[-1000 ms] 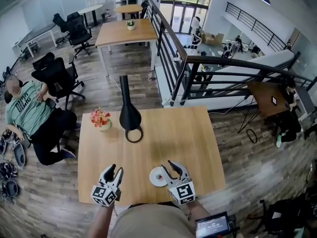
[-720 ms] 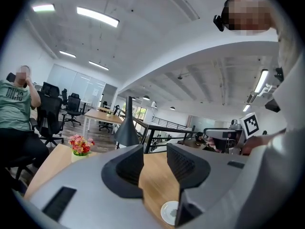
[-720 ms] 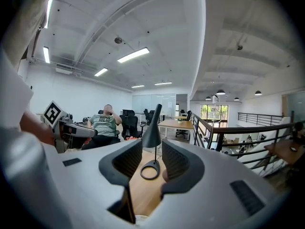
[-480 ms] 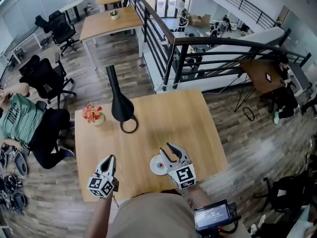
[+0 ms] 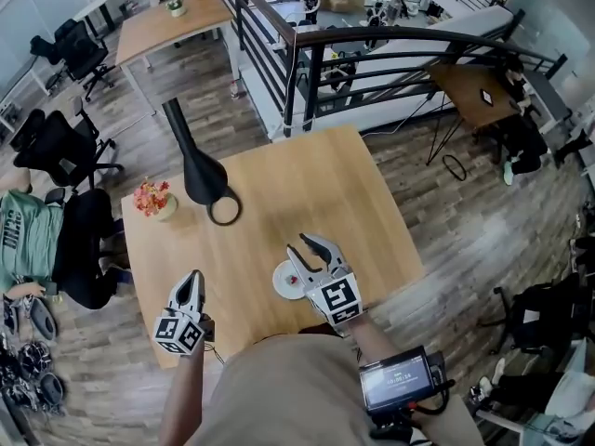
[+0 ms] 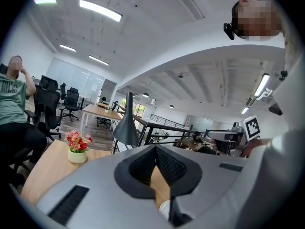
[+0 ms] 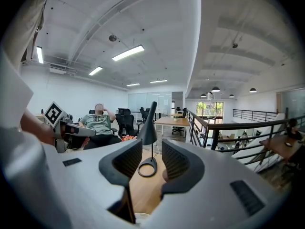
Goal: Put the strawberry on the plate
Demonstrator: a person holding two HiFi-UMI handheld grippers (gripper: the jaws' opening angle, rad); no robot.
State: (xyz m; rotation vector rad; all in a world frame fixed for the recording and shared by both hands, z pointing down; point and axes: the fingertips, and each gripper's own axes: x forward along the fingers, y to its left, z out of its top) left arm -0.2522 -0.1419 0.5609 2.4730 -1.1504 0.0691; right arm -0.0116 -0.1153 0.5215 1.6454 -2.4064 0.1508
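Note:
A small white plate (image 5: 282, 284) lies near the front edge of the wooden table (image 5: 307, 189), and a small red strawberry (image 5: 292, 280) rests on it. My right gripper (image 5: 298, 243) hovers over the plate's far side with its jaws apart and nothing between them. In the right gripper view (image 7: 151, 159) the open jaws frame the lamp's base, and the plate's rim (image 7: 142, 217) peeks in at the bottom. My left gripper (image 5: 193, 278) is at the table's front left, shut and empty; its own view (image 6: 155, 152) shows the pads pressed together.
A black cone-shaped lamp (image 5: 198, 177) with a ring base stands at the back left of the table, and a small pot of flowers (image 5: 153, 199) is beside it. A person (image 5: 26, 233) sits in a chair left of the table. A black railing (image 5: 390, 45) runs behind.
The left gripper's jaws have closed from wide apart to shut. The head view has shifted, so the table sits higher in the frame. The right gripper stays open over the plate.

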